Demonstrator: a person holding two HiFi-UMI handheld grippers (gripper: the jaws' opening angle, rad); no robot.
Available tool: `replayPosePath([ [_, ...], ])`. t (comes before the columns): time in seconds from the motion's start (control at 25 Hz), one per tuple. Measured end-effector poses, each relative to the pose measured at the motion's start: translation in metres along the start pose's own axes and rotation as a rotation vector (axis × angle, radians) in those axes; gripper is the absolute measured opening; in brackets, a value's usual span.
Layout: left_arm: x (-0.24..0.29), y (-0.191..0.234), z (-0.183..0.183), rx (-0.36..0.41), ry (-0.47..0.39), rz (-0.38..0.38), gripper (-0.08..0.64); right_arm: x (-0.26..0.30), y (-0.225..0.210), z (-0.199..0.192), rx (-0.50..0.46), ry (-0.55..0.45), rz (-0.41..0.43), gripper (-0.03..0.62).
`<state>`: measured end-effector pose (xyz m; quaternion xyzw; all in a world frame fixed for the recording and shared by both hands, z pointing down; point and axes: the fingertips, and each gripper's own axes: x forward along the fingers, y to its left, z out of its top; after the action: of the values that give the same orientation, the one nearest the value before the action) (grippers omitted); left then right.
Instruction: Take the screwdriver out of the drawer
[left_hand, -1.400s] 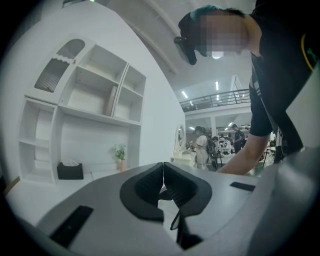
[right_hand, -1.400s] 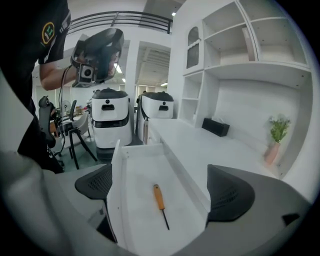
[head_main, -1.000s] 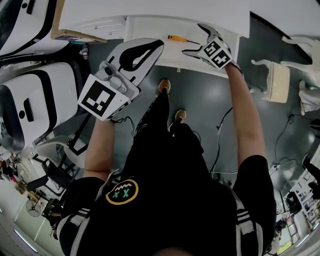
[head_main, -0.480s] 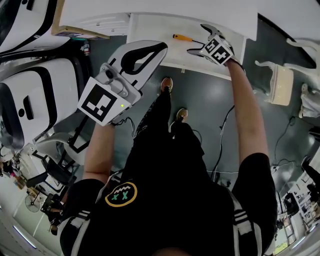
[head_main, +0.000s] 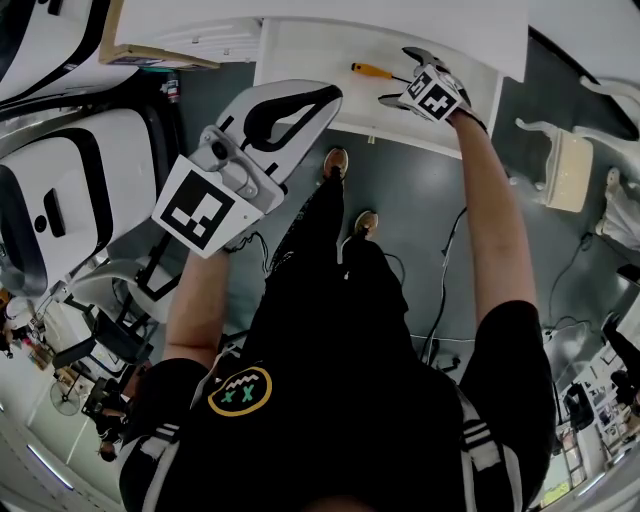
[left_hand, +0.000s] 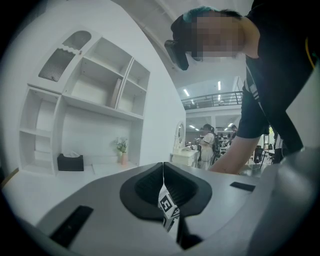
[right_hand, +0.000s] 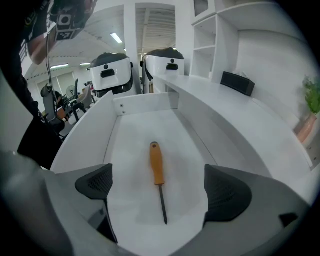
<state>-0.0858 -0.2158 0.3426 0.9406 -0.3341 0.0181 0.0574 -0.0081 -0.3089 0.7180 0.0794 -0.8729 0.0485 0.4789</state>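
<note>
An orange-handled screwdriver (head_main: 371, 70) (right_hand: 157, 169) lies flat on the floor of the open white drawer (head_main: 300, 58) (right_hand: 145, 104), its metal shaft pointing towards my right gripper. My right gripper (head_main: 396, 75) (right_hand: 160, 189) is open inside the drawer, with its pads on either side of the shaft tip and not touching it. My left gripper (head_main: 322, 95) (left_hand: 163, 166) is shut on nothing. It is held up in the air left of the drawer, well away from it.
A desk top with a black tissue box (right_hand: 238, 82) and a potted plant (right_hand: 311, 112) runs above the drawer, under white shelves (left_hand: 95, 95). White and black pod-shaped machines (head_main: 60, 190) stand at the left. A white stool (head_main: 556, 165) is at the right.
My right gripper has moved a little further along the drawer, so its open jaws now straddle the shaft tip. The left gripper has stayed about where it was.
</note>
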Motion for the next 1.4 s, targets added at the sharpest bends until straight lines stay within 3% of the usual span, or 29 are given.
replayPosePath([
  [0.52,-0.007,0.006,-0.011,-0.024,0.025,0.012,0.02,0.03,-0.002,-0.015,-0.008,0.073,0.056,0.578],
  [1.4,-0.008,0.014,-0.024,-0.047,0.047,0.021,0.02,0.056,-0.008,-0.022,-0.015,0.099,0.069,0.578],
])
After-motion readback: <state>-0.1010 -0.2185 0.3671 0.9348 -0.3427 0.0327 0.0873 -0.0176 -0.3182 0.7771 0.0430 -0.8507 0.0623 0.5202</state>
